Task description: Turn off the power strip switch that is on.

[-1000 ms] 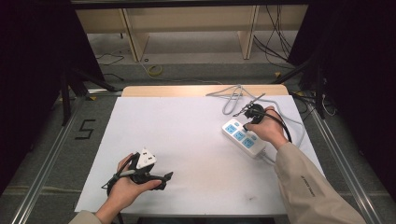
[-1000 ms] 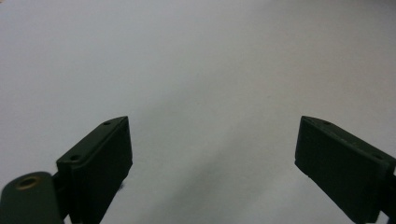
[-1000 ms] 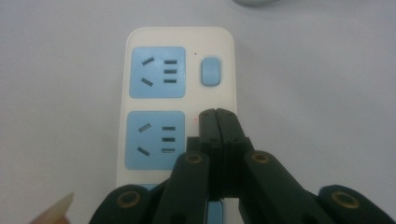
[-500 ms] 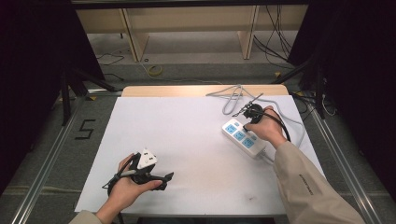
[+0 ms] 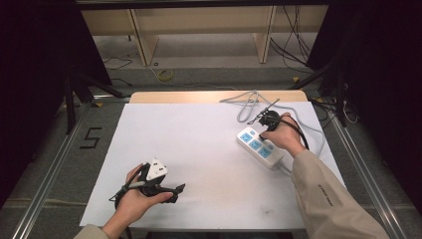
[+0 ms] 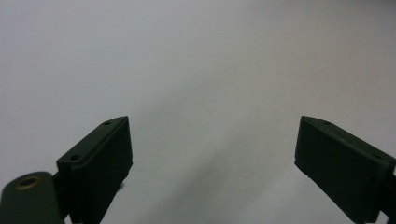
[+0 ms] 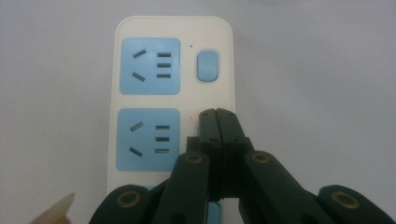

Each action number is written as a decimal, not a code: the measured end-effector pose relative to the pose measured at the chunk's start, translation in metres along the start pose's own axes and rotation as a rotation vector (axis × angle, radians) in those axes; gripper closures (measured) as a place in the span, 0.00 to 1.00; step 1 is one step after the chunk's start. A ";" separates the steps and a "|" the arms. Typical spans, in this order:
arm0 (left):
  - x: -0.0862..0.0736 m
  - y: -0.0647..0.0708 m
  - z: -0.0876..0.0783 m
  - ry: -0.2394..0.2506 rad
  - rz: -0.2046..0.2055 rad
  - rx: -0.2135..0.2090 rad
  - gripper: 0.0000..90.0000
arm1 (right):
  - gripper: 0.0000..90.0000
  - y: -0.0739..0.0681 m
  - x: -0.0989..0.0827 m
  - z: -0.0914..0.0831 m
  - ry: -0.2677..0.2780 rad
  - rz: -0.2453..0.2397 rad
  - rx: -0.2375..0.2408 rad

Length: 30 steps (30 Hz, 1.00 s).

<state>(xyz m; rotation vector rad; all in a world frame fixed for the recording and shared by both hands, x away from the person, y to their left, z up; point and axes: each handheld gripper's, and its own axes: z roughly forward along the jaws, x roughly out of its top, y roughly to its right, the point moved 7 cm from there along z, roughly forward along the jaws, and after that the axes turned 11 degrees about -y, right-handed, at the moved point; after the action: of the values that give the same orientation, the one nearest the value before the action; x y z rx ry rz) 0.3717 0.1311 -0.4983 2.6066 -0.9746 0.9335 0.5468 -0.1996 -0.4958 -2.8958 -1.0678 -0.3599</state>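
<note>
- The right claw [image 7: 218,114] has its 2 black jaws pressed flat together with nothing between them; the tip sits over the white power strip [image 7: 140,100], right where the second switch would be, beside the second blue socket [image 7: 147,139].
- A small red light [image 7: 191,116] glows just left of that tip. The switch [image 7: 207,66] of the farthest socket lies clear beyond the tip, and the strip's rounded far end has bare white surface past it.
- From the high view the right claw [image 5: 265,121] points down onto the power strip [image 5: 259,148], which lies slantwise on the right part of the bench [image 5: 199,144], near its right edge but wholly on it.
- The strip's grey cord [image 5: 247,102] loops toward the far edge of the bench, just behind the right hand [image 5: 283,137]; that corner is the tightest spot.
- The left claw [image 6: 212,154] stands wide, its 2 jaws far apart with only plain white bench surface between them.
- In the high view the left claw [image 5: 169,191] lies level in the left hand [image 5: 137,196] near the front edge of the bench, well apart from the strip.
- Between the 2 hands the white sheet is open across the middle and the far left, giving free room on that side.
- Metal rails [image 5: 47,174] run along both sides of the bench, with floor beyond.
</note>
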 end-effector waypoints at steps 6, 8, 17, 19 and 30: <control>0.000 0.000 0.000 0.000 0.000 0.000 0.12 | 1.00 -0.001 0.003 0.000 -0.039 -0.025 -0.016; 0.000 0.000 0.000 0.000 0.001 0.000 0.12 | 1.00 -0.002 0.003 0.000 -0.050 -0.031 -0.023; 0.000 0.000 0.000 0.000 0.001 -0.001 0.12 | 1.00 -0.002 0.004 -0.001 -0.074 -0.038 -0.017; 0.000 0.000 0.000 0.000 0.000 -0.001 0.12 | 1.00 -0.002 0.004 -0.001 -0.080 -0.034 -0.014; 0.000 0.000 0.000 0.001 0.001 0.000 0.12 | 1.00 -0.002 0.003 -0.001 -0.120 -0.031 -0.005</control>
<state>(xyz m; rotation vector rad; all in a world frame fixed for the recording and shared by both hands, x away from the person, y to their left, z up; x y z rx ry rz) 0.3720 0.1308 -0.4984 2.6059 -0.9761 0.9349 0.5476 -0.1960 -0.4942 -2.9411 -1.1309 -0.1912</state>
